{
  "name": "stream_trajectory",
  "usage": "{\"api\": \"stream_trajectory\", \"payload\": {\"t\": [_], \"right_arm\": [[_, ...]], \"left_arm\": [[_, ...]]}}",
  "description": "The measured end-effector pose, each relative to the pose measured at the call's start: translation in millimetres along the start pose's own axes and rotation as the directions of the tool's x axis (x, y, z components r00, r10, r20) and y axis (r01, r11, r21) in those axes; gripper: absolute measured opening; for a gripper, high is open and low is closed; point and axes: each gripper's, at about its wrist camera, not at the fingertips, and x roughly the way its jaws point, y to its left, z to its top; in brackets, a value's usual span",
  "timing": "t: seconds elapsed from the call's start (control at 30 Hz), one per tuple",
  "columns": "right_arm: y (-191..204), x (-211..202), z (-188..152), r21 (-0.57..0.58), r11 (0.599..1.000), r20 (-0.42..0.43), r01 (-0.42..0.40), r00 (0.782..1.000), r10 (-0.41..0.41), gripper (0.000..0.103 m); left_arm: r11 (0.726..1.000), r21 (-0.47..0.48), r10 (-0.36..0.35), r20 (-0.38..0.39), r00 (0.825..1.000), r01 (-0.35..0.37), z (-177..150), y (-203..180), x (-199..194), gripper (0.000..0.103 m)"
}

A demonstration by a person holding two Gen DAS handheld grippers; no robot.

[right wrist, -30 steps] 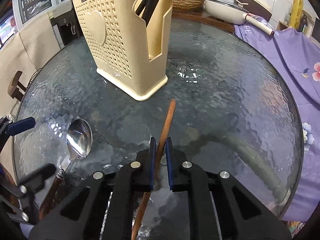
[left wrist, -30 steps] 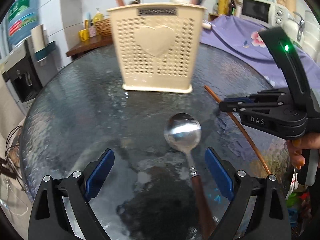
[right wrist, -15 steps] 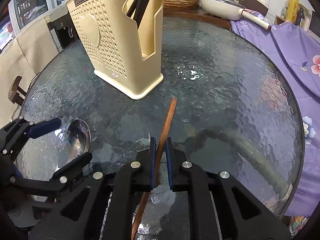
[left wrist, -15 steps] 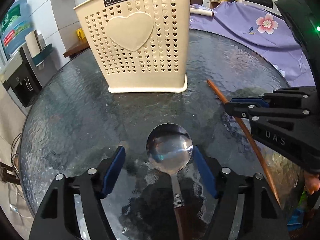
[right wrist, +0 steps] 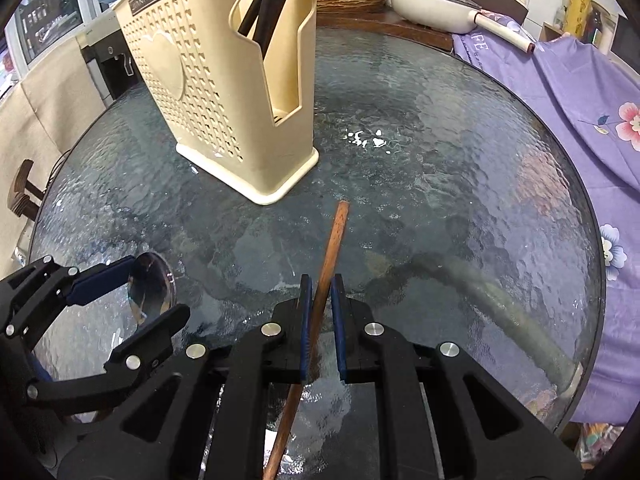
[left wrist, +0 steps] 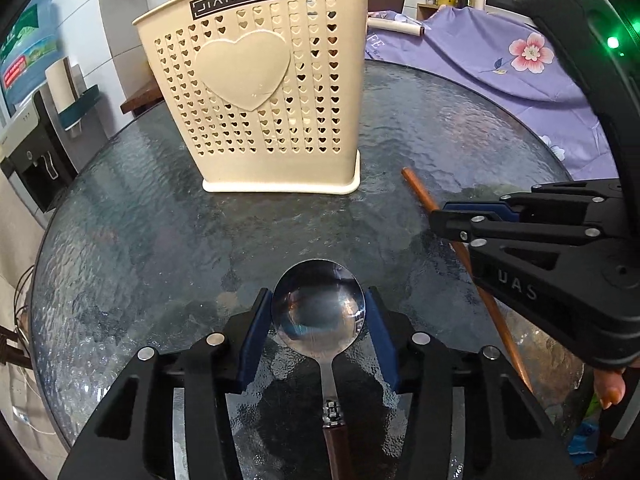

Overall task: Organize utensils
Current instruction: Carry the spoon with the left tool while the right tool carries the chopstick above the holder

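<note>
One word, JIANHAO, is printed on the cream perforated utensil holder (left wrist: 264, 92) standing at twelve o'clock on the round rippled-glass table (left wrist: 132, 248). At six o'clock the left gripper (left wrist: 318, 312) is closing, its blue pads flanking the steel spoon (left wrist: 319, 312) bowl. At three o'clock the right gripper (right wrist: 319, 304) pinches a wooden chopstick (right wrist: 334, 240); purple floral cloth (right wrist: 580, 92) lies beyond.

Bright, even light — white glare on the glass table (right wrist: 366, 140), fisheye bending and darkening at the edges.
</note>
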Motion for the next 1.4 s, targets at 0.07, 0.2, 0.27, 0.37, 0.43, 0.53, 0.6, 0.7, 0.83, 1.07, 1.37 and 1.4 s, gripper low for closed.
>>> {"api": "stream_trajectory", "payload": {"t": [0.07,0.2,0.27,0.37,0.43,0.53,0.6,0.7,0.83,1.07,1.37,1.4], "right_arm": [[1.3,1.0,2.0,-0.004,1.000,0.001,0.008,1.000,-0.008,0.010],[-8.1,1.6,4.7,0.059,0.998,0.001,-0.032,0.999,0.032,0.008],[-16.3,1.5,4.8,0.108,0.991,0.006,-0.084,0.996,0.084,0.007],[-27.3,-5.9,5.9,0.165,0.975,0.038,-0.151,0.988,0.147,0.007],[-31.6,-17.1,7.7,0.178,0.971,0.076,-0.157,0.986,0.145,0.007],[-32.8,-40.8,11.1,0.162,0.971,0.151,-0.173,0.977,0.149,0.007],[-30.8,-55.9,12.3,0.144,0.971,0.194,-0.193,0.967,0.163,0.007],[-27.8,-81.8,12.2,0.111,0.964,0.266,-0.241,0.942,0.205,0.007],[-22.0,-108.5,4.8,0.070,0.957,0.324,-0.282,0.914,0.245,0.007],[-17.3,-142.3,4.8,0.031,0.949,0.387,-0.313,0.879,0.277,0.007],[-14.3,-159.8,9.6,0.017,0.946,0.433,-0.324,0.855,0.285,0.007],[-16.1,-159.8,10.5,0.018,0.945,0.435,-0.326,0.854,0.286,0.007]], "left_arm": [[1.000,-0.003,-0.006,0.015,1.000,0.006,1.1,2.7,-4.5,0.046],[0.999,-0.018,-0.037,0.059,0.998,0.038,6.9,9.9,-18.4,0.046],[0.998,-0.023,-0.053,0.082,0.995,0.055,9.6,12.6,-26.2,0.046],[0.995,-0.036,-0.091,0.122,0.988,0.096,14.3,18.5,-42.9,0.046],[0.992,-0.046,-0.110,0.146,0.983,0.117,15.6,22.5,-52.7,0.046],[0.989,-0.055,-0.124,0.185,0.975,0.136,17.5,28.2,-67.1,0.046],[0.986,-0.065,-0.136,0.211,0.968,0.153,18.6,32.0,-77.9,0.046],[0.981,-0.079,-0.151,0.245,0.958,0.175,19.5,37.0,-91.9,0.046],[0.977,-0.095,-0.156,0.284,0.946,0.189,19.2,43.9,-104.9,0.046],[0.967,-0.125,-0.173,0.324,0.930,0.223,19.2,53.4,-117.9,0.046],[0.963,-0.129,-0.181,0.340,0.923,0.237,23.9,56.9,-120.2,0.046],[0.962,-0.130,-0.183,0.340,0.922,0.239,24.7,58.0,-120.4,0.046]]}}
